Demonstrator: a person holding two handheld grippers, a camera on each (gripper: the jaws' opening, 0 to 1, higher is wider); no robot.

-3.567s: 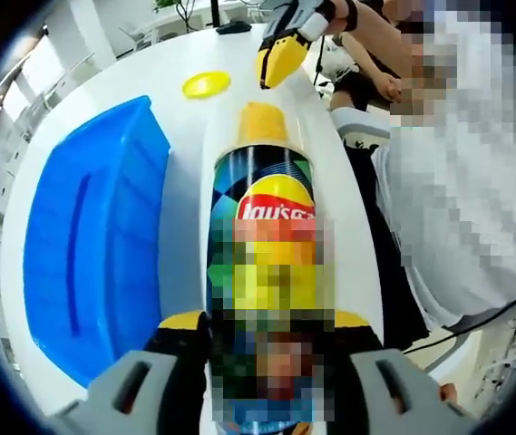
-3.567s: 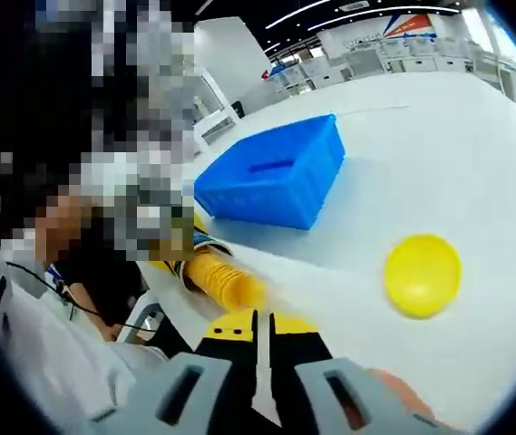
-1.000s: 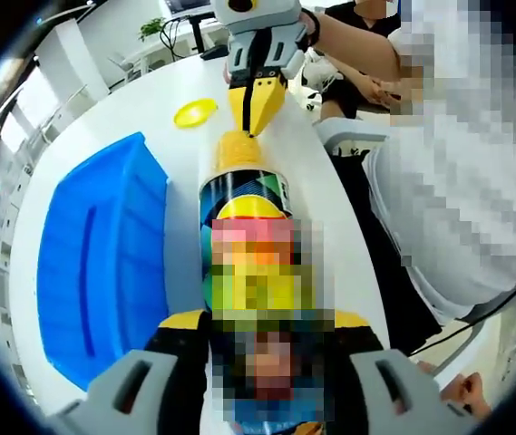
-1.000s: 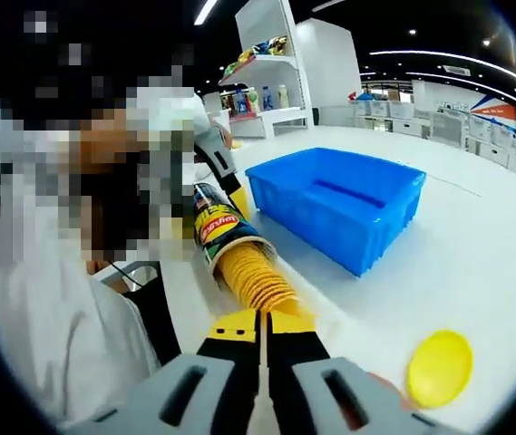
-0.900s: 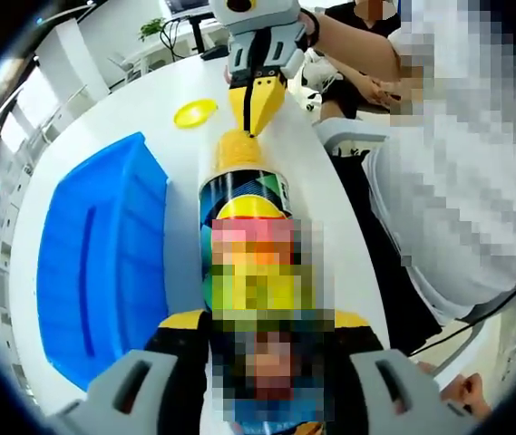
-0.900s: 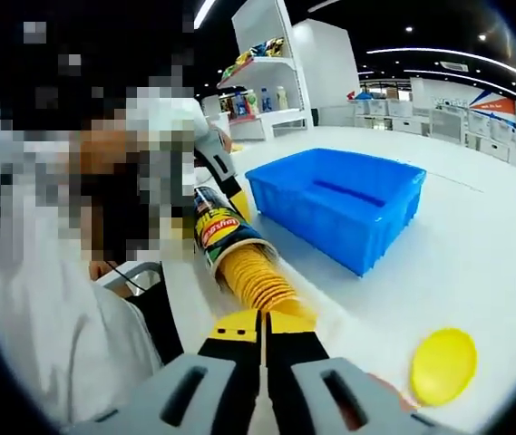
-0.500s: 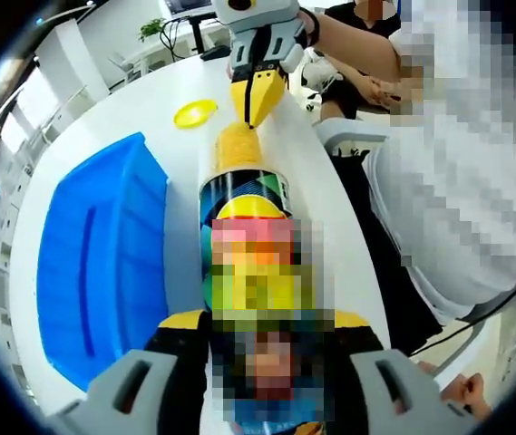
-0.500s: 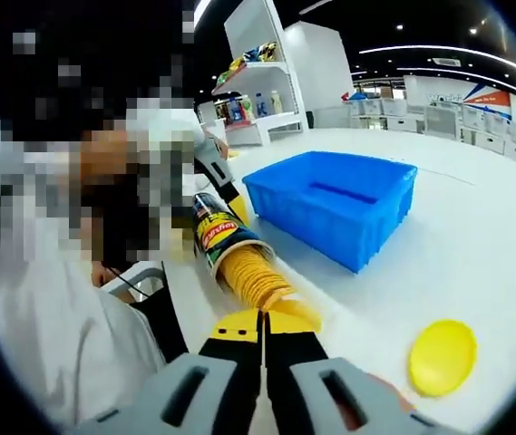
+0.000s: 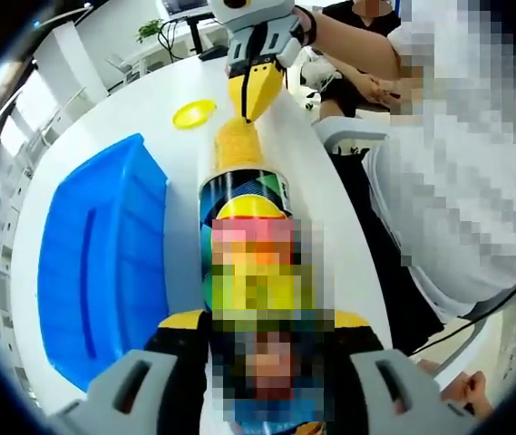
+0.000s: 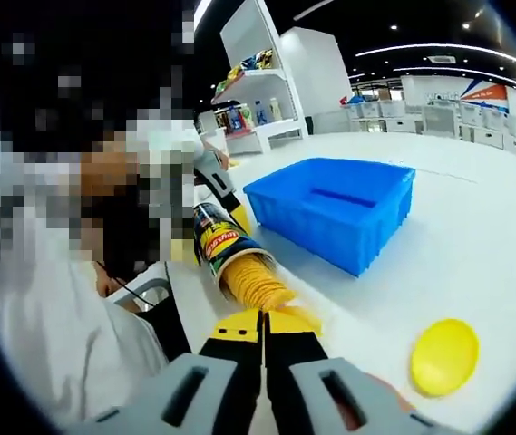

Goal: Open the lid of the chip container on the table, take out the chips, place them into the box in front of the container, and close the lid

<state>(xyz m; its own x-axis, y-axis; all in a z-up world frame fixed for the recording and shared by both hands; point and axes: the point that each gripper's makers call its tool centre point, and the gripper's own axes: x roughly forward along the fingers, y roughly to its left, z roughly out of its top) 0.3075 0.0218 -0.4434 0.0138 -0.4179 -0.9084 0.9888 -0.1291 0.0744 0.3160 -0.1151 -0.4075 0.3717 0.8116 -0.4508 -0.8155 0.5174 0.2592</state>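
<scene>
The blue box (image 9: 94,263) sits just left of the chip can (image 9: 244,227), which lies on its side on the white table (image 10: 475,245), clamped near its base between the jaws of the left gripper (image 9: 259,340). A stack of chips (image 9: 238,145) pokes from its open mouth, the yellow lid (image 10: 444,356) lying apart. The right gripper (image 10: 262,319), jaws pressed together, pinches the stack's far end; the chips are probably light and brittle, so a gentle hold across the stack's sides seems wise.
</scene>
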